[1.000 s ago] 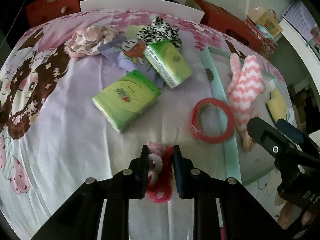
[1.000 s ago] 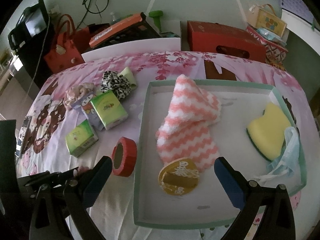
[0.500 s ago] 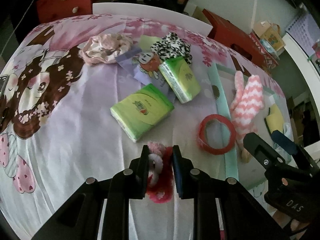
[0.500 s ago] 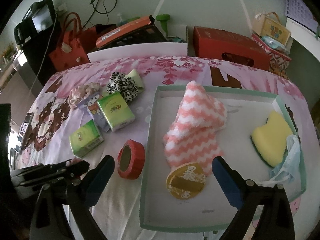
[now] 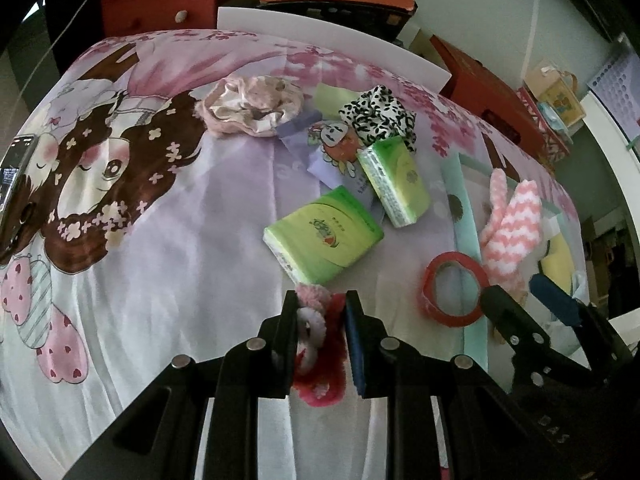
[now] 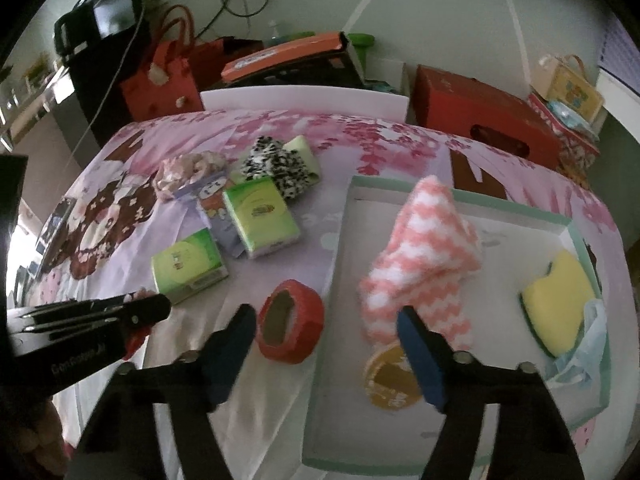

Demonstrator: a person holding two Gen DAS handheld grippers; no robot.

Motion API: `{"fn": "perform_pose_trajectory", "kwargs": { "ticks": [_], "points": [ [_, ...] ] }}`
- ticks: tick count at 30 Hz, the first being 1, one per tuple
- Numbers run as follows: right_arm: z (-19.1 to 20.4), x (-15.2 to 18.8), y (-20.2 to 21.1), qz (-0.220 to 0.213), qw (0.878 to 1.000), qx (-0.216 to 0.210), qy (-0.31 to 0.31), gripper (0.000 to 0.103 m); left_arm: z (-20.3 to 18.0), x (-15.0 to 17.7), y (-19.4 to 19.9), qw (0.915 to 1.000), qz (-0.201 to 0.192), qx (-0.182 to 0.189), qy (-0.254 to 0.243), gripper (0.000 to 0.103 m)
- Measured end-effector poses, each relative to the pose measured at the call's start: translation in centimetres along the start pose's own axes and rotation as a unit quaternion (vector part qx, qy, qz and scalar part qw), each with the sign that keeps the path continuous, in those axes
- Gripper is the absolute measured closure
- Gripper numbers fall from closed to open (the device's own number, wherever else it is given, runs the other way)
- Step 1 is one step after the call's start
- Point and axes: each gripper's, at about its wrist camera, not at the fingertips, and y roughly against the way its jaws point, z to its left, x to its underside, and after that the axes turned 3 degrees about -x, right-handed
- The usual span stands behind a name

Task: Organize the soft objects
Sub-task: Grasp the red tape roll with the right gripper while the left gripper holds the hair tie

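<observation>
My left gripper is shut on a bunch of fluffy hair ties, red, pink and white, held just above the bedspread. It also shows at the left of the right wrist view as the left gripper. My right gripper hovers over the red tape roll and the tray's left rim. Its jaws are closing, with nothing pressed between the pads. In the tray lie a pink-and-white chevron cloth, a yellow sponge and a blue face mask.
Two green tissue packs, a leopard scrunchie and a pink satin scrunchie lie on the cartoon bedspread. A gold disc sits in the tray. A phone lies at the left edge. Red boxes and bags stand behind.
The right gripper's jaws have narrowed and it has slid left toward the tape roll. The left gripper has shifted across the bedspread, still holding the hair ties.
</observation>
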Motion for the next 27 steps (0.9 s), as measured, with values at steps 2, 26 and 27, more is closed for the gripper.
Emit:
{"fn": "perform_pose_trajectory", "kwargs": {
  "ticks": [2,26,27],
  "points": [
    [0.4,0.0,-0.3,0.001,1.0,0.004,0.008,0.04,0.1,0.0,0.1,1.0,0.0,0.0,0.002,0.08],
    [2.1,-0.1,-2.9,0.021,0.997,0.041,0.057,0.083,-0.1,0.1,0.0,0.9999,-0.001,-0.009,0.01,0.08],
    [2.1,-0.1,-2.9,0.021,0.997,0.041,0.058,0.083,-0.2,0.0,-0.1,0.9999,-0.001,-0.009,0.01,0.08]
  ]
}}
